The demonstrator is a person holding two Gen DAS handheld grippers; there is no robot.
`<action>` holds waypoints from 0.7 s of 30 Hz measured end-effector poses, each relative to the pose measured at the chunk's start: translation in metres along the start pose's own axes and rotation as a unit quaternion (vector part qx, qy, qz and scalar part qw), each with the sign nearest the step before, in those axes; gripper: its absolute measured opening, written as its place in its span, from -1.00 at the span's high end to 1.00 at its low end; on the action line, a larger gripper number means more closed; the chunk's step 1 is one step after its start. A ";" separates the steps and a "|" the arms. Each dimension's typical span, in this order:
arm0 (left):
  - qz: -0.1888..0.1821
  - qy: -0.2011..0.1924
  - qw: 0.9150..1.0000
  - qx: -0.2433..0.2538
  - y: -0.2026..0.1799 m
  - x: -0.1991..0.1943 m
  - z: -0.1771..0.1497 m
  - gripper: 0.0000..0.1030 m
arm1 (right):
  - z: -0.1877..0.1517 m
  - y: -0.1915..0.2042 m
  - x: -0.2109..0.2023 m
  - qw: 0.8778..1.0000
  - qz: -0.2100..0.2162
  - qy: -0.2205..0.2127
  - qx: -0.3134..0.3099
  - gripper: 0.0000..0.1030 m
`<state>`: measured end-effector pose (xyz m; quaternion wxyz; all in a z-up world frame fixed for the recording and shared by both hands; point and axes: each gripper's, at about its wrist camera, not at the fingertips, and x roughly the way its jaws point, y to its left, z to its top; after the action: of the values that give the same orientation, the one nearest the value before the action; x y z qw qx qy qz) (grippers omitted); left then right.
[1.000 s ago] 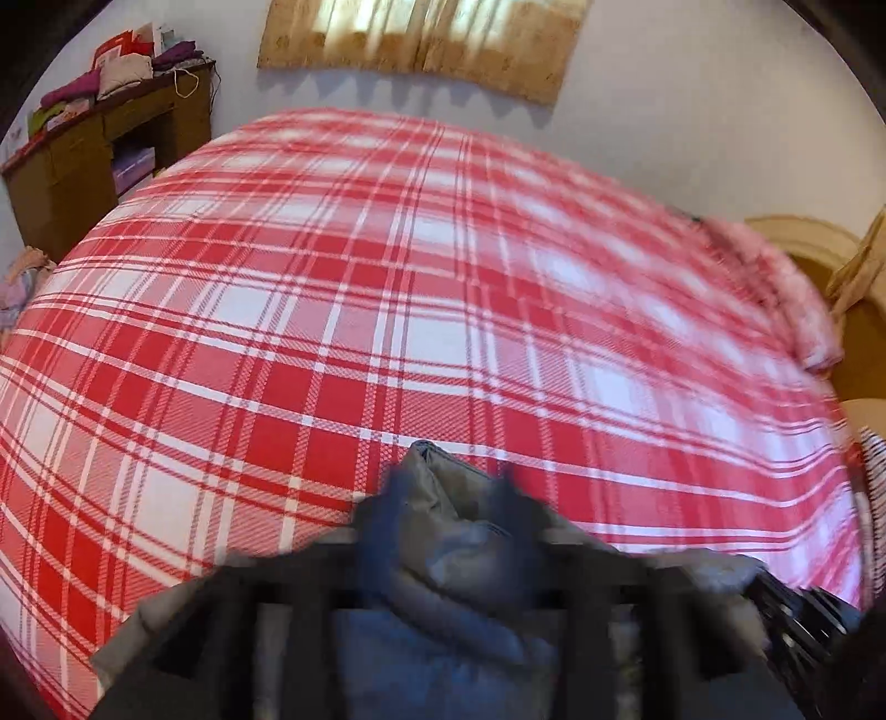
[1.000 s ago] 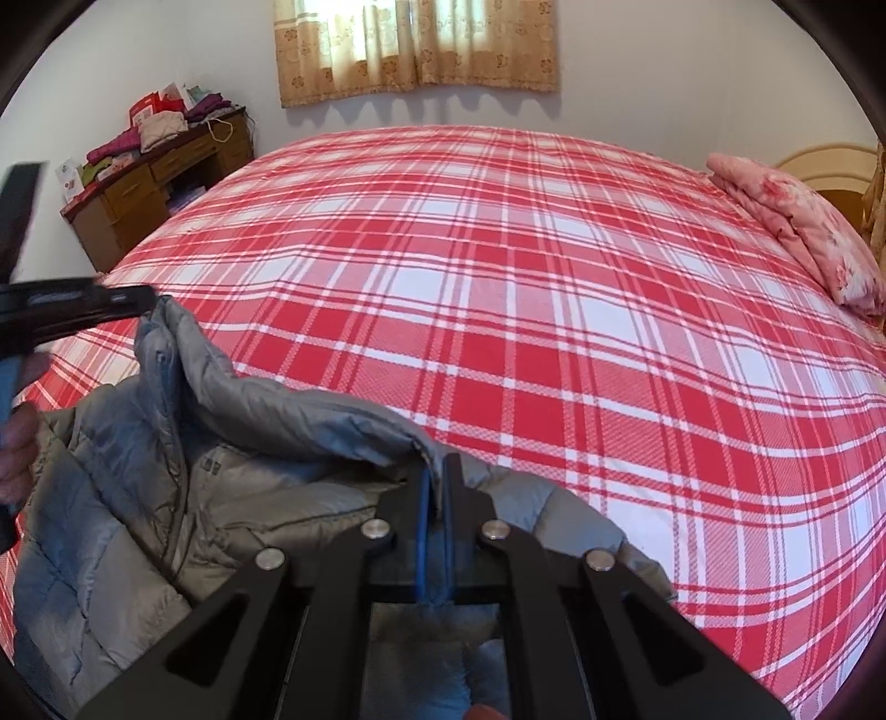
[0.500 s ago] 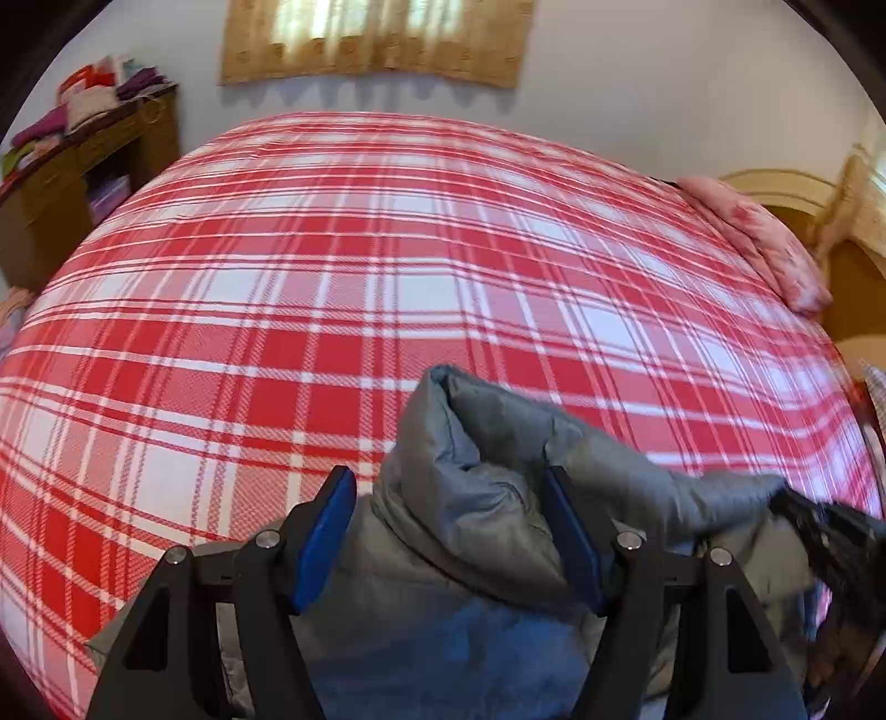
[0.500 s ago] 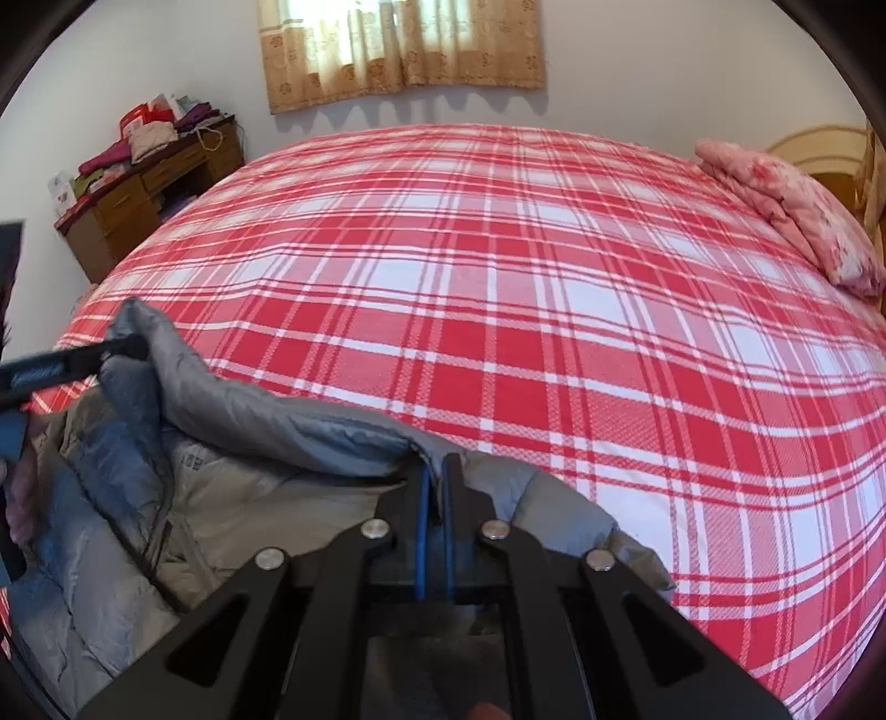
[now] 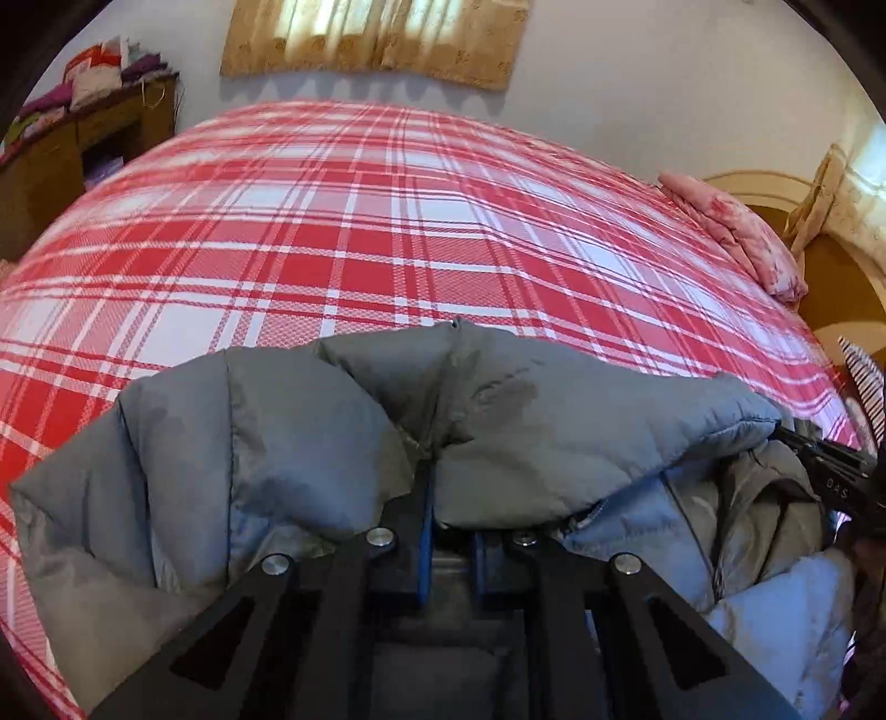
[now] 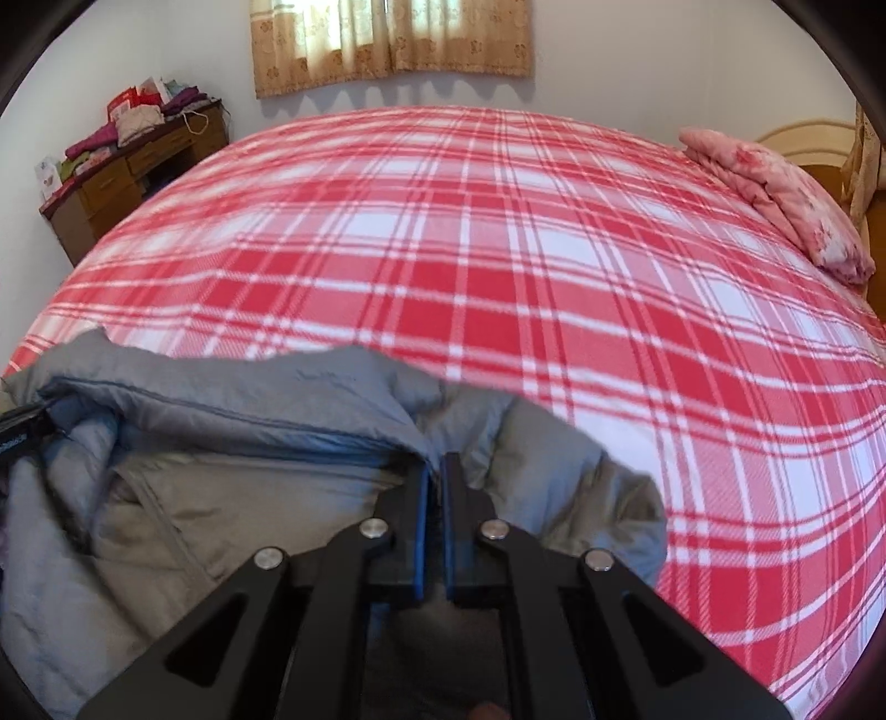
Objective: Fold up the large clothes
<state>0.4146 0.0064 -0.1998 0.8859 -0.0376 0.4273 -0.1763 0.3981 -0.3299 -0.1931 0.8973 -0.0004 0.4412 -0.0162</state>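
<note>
One grey puffer jacket [image 5: 554, 421] here, bunched at the near edge of the bed, around 6 o'clock in both wrist views, and both tools have a piece of it. The left gripper [image 5: 429, 471] has its blue pads squeezed nearly together with a fold of the shell pinched between them, and the right gripper [image 6: 434, 471] is doing the same thing further along that top edge, fingers closed down on the fabric. My guess is they're holding the same edge at two spots so the jacket can be lifted and spread flat on the plaid bedspread [image 6: 498, 249] before any actual folding happens, since a puffy coat just slumps if you grab it at one point. The lighter lining [image 6: 249, 498] shows in the right view at about 8 o'clock, so it's open or half inside out. Count-wise: one jacket, two grippers, one pink pillow [image 6: 786, 194] at 2 o'clock, one wooden desk [image 6: 127, 183] at 10 o'clock with a pile of stuff on it, one curtain [image 6: 393, 39] at 12.
</note>
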 end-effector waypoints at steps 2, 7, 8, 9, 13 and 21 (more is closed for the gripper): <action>0.007 -0.002 1.000 0.010 -0.004 -0.001 0.001 0.80 | -0.002 0.005 0.002 1.000 -0.017 -0.006 -0.023 0.92; 0.035 -0.042 0.998 0.031 -0.016 -0.030 0.015 0.75 | -0.003 0.009 0.000 0.999 -0.033 -0.012 -0.040 0.92; 0.034 -0.057 0.997 0.035 -0.018 -0.042 0.017 0.64 | -0.004 0.009 -0.002 0.998 -0.037 -0.016 -0.044 0.92; 0.037 -0.075 0.996 0.041 -0.022 -0.056 0.020 0.37 | -0.005 0.008 -0.003 0.998 -0.040 -0.019 -0.045 0.92; 0.067 -0.158 0.985 0.037 -0.033 -0.099 0.038 -0.72 | -0.006 0.011 -0.003 0.997 -0.049 -0.021 -0.052 0.92; 0.148 -0.027 0.987 0.058 -0.029 0.001 0.052 -0.74 | -0.009 0.006 -0.009 0.999 -0.034 -0.016 -0.037 0.89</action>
<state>0.4471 -0.0259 -0.1618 0.9143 0.0724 0.3929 -0.0661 0.3856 -0.3233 -0.1917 0.9025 -0.0493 0.4268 -0.0301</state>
